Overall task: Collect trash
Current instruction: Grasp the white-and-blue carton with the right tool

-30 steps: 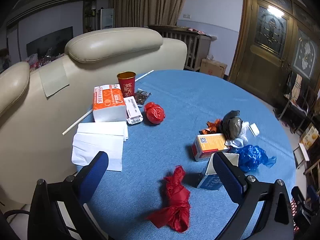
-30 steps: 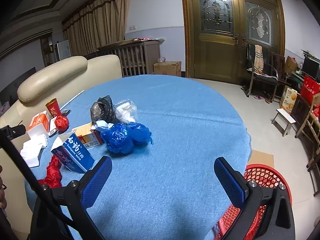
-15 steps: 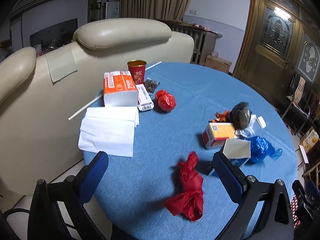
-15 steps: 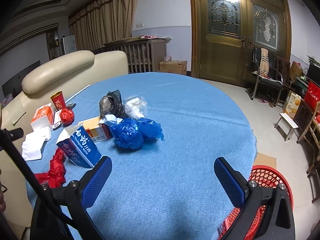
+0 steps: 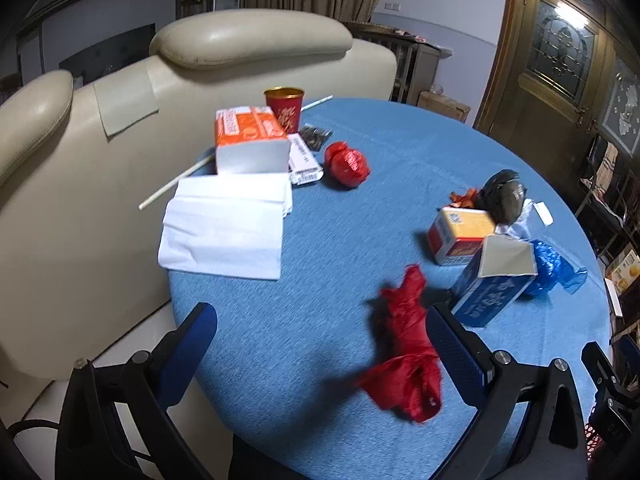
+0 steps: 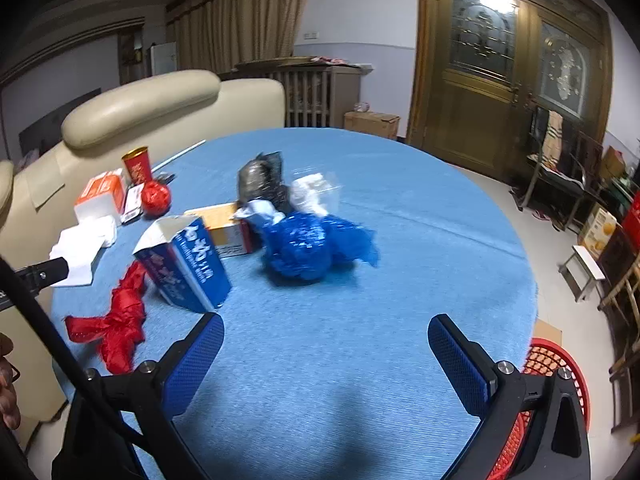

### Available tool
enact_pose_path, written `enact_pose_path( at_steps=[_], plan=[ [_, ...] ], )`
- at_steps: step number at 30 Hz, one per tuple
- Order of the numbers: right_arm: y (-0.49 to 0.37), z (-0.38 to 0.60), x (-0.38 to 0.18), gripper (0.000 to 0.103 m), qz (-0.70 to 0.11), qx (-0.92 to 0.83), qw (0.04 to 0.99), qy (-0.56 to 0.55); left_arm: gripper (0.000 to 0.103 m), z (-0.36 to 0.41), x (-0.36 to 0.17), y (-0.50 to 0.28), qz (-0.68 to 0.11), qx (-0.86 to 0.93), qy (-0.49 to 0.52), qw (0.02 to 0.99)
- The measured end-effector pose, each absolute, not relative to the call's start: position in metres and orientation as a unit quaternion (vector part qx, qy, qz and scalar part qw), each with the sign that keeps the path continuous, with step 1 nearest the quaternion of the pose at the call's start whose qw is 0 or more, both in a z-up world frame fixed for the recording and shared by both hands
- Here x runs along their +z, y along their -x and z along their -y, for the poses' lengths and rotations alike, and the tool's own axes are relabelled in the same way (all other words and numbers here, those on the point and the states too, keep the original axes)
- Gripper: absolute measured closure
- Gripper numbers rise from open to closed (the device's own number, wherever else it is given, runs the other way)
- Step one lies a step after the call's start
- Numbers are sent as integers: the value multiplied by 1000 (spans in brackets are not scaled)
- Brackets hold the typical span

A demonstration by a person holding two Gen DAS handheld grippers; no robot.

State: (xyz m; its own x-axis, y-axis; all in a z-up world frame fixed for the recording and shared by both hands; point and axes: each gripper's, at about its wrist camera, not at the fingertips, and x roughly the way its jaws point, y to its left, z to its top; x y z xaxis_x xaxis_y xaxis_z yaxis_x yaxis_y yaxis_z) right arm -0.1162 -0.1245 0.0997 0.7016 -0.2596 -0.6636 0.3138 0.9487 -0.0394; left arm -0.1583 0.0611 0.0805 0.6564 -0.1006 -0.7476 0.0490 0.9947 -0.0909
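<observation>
The left gripper (image 5: pixel 320 344) is wide open and holds nothing. It hangs over the near edge of the round blue table (image 5: pixel 352 240). The right gripper (image 6: pixel 326 354) is wide open too, with nothing in it, and it touches nothing.

Landmark: the blue toothpaste box (image 5: pixel 490 284). It stands tilted, with its open end up.

Just on the near side of the box lies the crumpled red bag (image 5: pixel 408 348). It is long and thin, and its length runs from near to far. Its far tip points at the box and its wide end is nearest. It is beside the left gripper's right finger (image 5: pixel 456 348).

Just behind the box are an orange carton (image 5: pixel 458 234) and a blue plastic bag (image 6: pixel 310 246). Past those is a black bag (image 6: pixel 258 178).

Far to the left of the box are white tissues (image 5: pixel 226 226), a red ball of wrapping (image 5: pixel 346 164) and a red cup (image 5: pixel 285 106).

A red basket (image 6: pixel 554 368) sits on the floor to the right of the table.
</observation>
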Motion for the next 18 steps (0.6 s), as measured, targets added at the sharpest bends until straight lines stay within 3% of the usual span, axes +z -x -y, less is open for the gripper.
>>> enact_pose_path(
  at_steps=[18],
  plan=[
    [38,49,90,0,-363,-62,929,-22,0,-111,53,150,-419,0,60,906]
  ],
)
